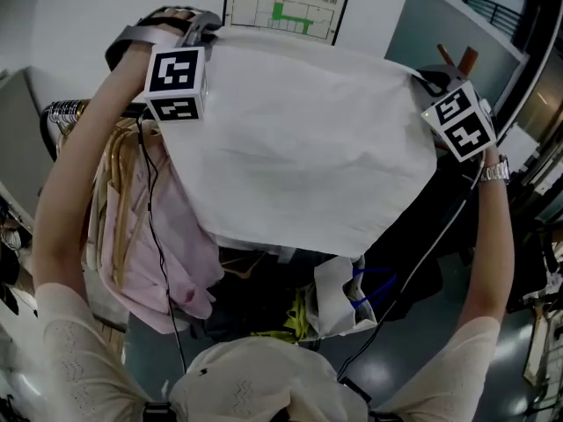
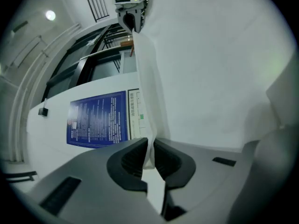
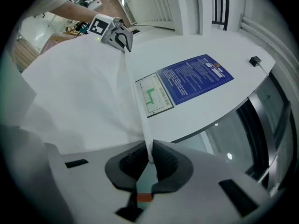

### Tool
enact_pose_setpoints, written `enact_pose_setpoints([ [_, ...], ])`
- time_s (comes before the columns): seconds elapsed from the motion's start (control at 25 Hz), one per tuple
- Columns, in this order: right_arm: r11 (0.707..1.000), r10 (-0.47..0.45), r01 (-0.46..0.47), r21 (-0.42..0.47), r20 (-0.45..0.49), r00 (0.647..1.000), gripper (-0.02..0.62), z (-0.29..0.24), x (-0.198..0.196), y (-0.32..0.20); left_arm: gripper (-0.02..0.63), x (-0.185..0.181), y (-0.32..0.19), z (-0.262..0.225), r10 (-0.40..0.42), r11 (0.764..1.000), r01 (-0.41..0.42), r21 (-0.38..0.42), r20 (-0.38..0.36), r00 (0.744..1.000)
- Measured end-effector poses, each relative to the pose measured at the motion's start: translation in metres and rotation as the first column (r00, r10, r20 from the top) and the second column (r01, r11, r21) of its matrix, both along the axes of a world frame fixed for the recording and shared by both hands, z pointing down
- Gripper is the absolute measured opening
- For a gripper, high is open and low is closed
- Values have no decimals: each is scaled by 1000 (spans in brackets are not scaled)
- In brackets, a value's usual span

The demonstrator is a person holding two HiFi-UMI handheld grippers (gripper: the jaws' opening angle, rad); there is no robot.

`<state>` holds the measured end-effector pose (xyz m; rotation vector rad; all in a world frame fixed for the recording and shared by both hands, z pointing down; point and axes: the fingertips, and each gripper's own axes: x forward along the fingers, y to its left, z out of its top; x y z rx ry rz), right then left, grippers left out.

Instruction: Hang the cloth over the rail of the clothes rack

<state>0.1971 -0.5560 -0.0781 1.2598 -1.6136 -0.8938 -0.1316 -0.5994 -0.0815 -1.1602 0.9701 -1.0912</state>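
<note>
A: Cloth [image 1: 299, 139]?
B: White, thin, smooth w/ faint creases. Stretched flat btwn both tools, above the rack's clothes.
A: Left gripper [image 2: 149, 154]?
B: Nearly closed, ribbed black pads pinching the top-left hem.
A: Right gripper [image 3: 150, 158]?
B: Same, clamped on the top-right corner.
A: Rail [image 1: 63, 111]?
B: Chrome tube end, left of cloth's edge. Contact w/ cloth: can't tell. Crumpled pink garment [image 1: 189, 253] just below.

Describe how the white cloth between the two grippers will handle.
Probably floppy: the white cloth sags and creases below its stretched top edge. Likely light, since the left gripper and right gripper carry it by thin pinched corners alone. It looks smooth, so it might slide off if draped unevenly.
</note>
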Motion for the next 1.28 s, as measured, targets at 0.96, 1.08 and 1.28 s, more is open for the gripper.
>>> enact_pose_setpoints([
  [0.96, 996, 39, -45, 83, 79, 996, 147, 12, 19, 6, 196, -14, -10, 3, -17, 999, 12, -44, -108, 994],
  [1.08, 979, 4, -18, 203, 67, 998, 146, -12, 6, 19, 147, -11, 4, -27, 38, 991, -18, 132, -146, 989],
  [1.28, 947, -71, 47, 318, 63, 995, 31, -37, -20, 43, 30, -11, 38, -63, 94, 934, -25, 356, -177, 980],
])
